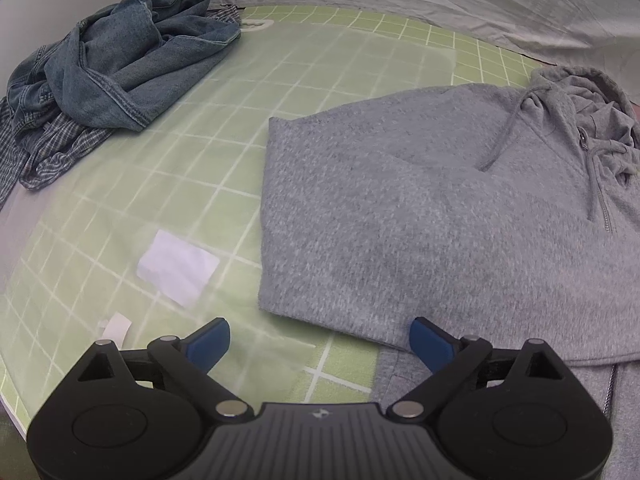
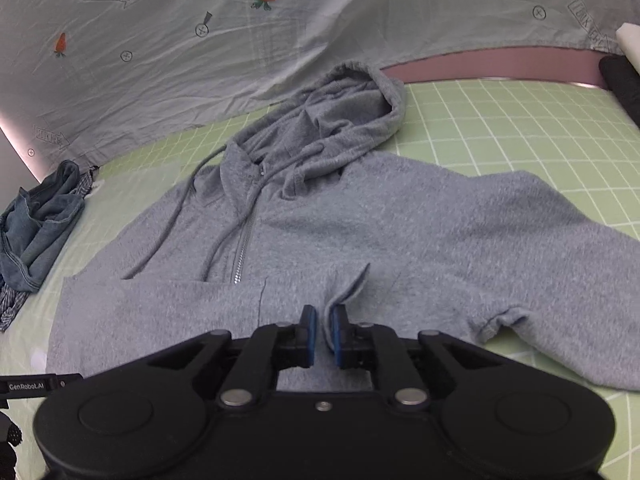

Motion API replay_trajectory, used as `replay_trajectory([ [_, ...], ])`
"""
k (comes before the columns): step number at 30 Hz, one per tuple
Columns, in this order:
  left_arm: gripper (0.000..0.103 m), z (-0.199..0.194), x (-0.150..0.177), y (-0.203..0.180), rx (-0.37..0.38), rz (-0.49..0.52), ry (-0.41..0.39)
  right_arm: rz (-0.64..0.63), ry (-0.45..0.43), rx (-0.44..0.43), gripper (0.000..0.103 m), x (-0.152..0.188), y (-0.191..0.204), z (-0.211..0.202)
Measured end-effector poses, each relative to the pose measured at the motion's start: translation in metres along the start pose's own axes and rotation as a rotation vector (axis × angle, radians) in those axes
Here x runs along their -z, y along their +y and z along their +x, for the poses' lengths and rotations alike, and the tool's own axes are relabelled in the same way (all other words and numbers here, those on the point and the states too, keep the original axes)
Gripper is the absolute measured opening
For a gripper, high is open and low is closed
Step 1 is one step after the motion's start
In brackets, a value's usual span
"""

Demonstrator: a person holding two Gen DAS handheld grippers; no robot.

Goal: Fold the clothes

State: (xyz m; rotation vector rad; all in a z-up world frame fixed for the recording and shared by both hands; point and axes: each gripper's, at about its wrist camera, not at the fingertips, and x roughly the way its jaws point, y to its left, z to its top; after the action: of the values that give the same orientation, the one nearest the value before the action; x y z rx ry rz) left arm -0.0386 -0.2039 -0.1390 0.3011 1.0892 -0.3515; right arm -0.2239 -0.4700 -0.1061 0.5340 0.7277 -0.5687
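Right gripper [image 2: 323, 320] pinched nearly closed on a raised fold of the grey hoodie [image 2: 360, 220], near its lower front beside the zip [image 2: 244, 246]. Left gripper [image 1: 320, 340] spread wide, holding nothing, one blue pad over the green grid mat [image 1: 200, 184], the other over the hoodie's folded edge. Hoodie laid flat on the mat, one side folded in, hood [image 2: 352, 100] bunched at the far end. Crumpled denim garment [image 1: 120, 68] atop a checked shirt [image 1: 56, 148] at the mat's far left corner. Carrot-print sheet [image 2: 200, 60] behind.
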Motion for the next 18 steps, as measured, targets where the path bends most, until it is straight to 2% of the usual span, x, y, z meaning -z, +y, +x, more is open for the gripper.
replay_trajectory([
  [6,0.096,-0.001,0.001,-0.010,-0.011,0.073,0.001,-0.003,-0.126,0.060,0.009,-0.024,-0.013,-0.020],
  [13,0.097,0.002,0.002,-0.010,-0.014,0.084,0.001,0.147,-0.244,0.226,0.008,-0.045,-0.075,-0.049],
  [18,0.099,0.004,0.002,-0.008,-0.013,0.076,0.002,0.221,-0.287,0.369,0.008,-0.048,-0.126,-0.064],
])
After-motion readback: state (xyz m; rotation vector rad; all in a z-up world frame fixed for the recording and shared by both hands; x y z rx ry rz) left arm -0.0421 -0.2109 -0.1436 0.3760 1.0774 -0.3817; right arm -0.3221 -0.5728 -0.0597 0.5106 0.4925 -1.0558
